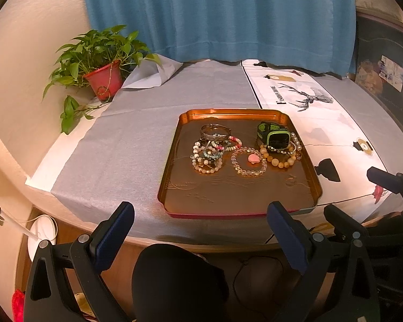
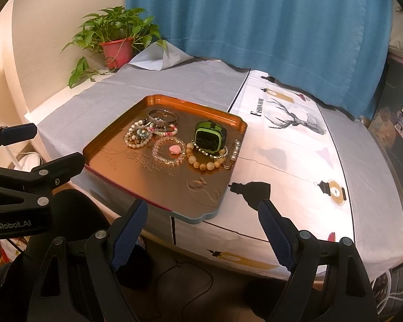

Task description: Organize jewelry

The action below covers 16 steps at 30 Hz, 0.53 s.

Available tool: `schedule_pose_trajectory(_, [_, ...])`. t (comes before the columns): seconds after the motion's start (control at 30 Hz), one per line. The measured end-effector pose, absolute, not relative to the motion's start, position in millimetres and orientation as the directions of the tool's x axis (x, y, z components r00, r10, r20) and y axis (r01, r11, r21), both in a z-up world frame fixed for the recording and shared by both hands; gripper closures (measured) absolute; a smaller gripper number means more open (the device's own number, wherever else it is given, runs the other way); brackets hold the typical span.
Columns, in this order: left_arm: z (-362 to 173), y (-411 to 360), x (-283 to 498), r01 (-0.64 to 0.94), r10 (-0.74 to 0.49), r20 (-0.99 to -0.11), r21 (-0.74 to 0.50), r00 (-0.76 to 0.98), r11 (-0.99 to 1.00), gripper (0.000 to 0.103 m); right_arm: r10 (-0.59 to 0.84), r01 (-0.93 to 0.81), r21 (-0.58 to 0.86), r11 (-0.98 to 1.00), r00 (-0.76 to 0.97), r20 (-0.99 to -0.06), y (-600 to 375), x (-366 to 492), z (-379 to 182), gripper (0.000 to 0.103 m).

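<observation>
A grey cloth [image 1: 137, 139] is covering the table, and a white runner printed with a stag [image 2: 292, 145] is lying across it just right of the copper tray [image 1: 174, 187], which is sitting near the table's front edge. A blue curtain [image 1: 220, 13] is hanging behind the tray, and a potted vine in a red pot [image 1: 104, 79] is standing well off to the tray's far left, against a cream wall.

Inside the tray, toward its far half, the jewelry is lying: a tangle of bead bracelets [image 1: 208, 153] with a metal bangle [image 2: 162, 116] behind it, a clear bead bracelet [image 2: 168, 151] ringing a pink heart charm [image 1: 254, 158], and a green-and-black watch [image 2: 209, 136] resting on an amber bead bracelet [image 1: 278, 158].

The left gripper [image 1: 201, 228] is hovering off the tray's near edge, fingers spread wide and gripping nothing. The right gripper [image 2: 202, 228] is hovering before the tray's near right corner, likewise released and empty.

The tangled bracelets are overlapping too closely to count. The embossed pattern on the tray floor is too faint to read. A small metal clasp-like piece [image 2: 233, 151] at the tray's right rim is hard to identify. Below the table edge a dark rounded shape is sitting in shadow.
</observation>
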<state>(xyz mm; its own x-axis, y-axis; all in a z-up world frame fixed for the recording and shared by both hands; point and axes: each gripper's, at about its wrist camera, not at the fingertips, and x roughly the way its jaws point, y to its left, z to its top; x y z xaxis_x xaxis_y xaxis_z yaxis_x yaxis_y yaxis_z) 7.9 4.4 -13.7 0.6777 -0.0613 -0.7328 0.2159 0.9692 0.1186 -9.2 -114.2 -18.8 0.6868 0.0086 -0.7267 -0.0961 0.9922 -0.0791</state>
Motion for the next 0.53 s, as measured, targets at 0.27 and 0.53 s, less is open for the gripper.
schedule_pose_trajectory(0.27, [-14.0,4.2,7.7,0.215,-0.06,-0.732,0.12,0.678,0.969,0.005,0.007,-0.095,-0.081,0.992,0.687,-0.727,-113.1,-8.8,-18.5,0.018])
schedule_pose_trajectory(0.53, [-18.1,5.2,6.0,0.206,-0.051,-0.729,0.126,0.683,0.97,0.004,0.014,-0.1,-0.075,0.992,0.687,-0.727,-110.4,-7.8,-18.3,0.018])
